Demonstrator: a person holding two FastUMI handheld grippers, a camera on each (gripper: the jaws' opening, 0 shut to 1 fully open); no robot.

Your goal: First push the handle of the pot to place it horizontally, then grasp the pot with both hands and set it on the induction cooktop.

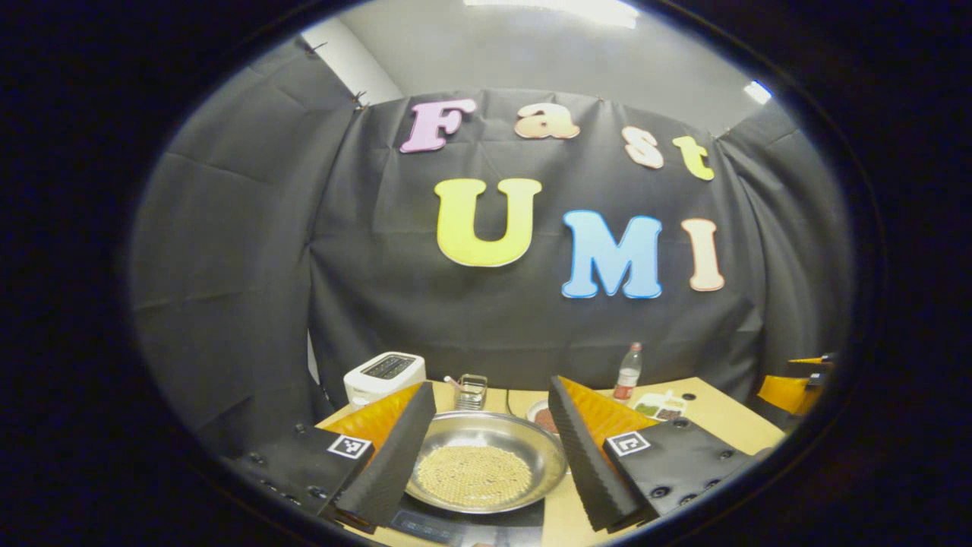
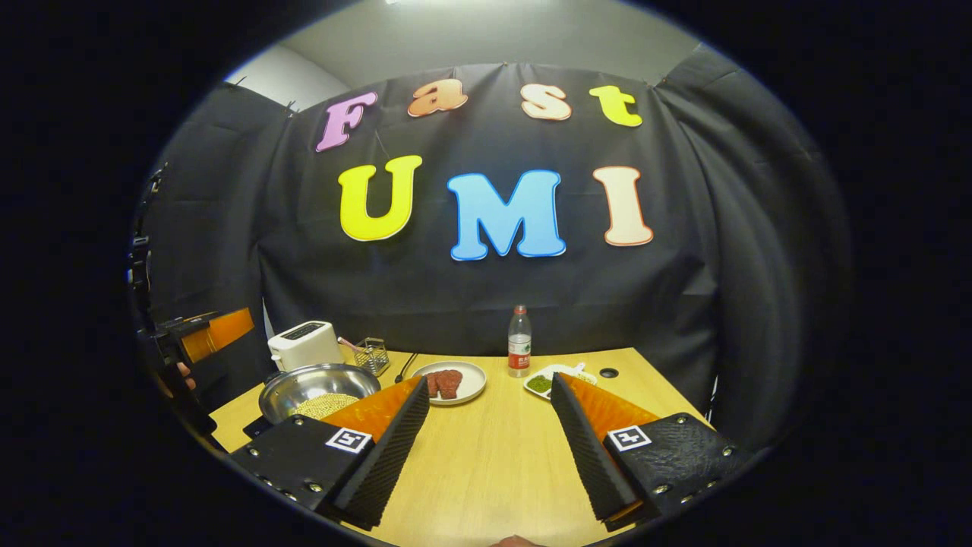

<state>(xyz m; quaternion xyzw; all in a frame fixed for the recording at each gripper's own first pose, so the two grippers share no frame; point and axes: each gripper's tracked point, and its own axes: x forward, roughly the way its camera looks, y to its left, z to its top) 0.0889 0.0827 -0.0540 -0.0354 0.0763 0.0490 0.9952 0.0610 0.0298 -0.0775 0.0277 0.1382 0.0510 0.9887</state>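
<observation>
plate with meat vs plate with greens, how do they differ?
The plate with meat is round and holds dark red pieces; the plate with greens looks flatter, less round, and holds green food. The meat plate lies left of the bottle, the greens plate right. Both are white and rest on the table.

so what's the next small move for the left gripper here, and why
Probably ease the left gripper back: the round steel pot of grain already seems to sit on the black induction cooktop, and its fingers stand open around it.

From my station I saw black cloth walls (image 2: 683, 304) around a wooden table (image 2: 493, 456), under a bright ceiling light (image 1: 562, 9).
</observation>
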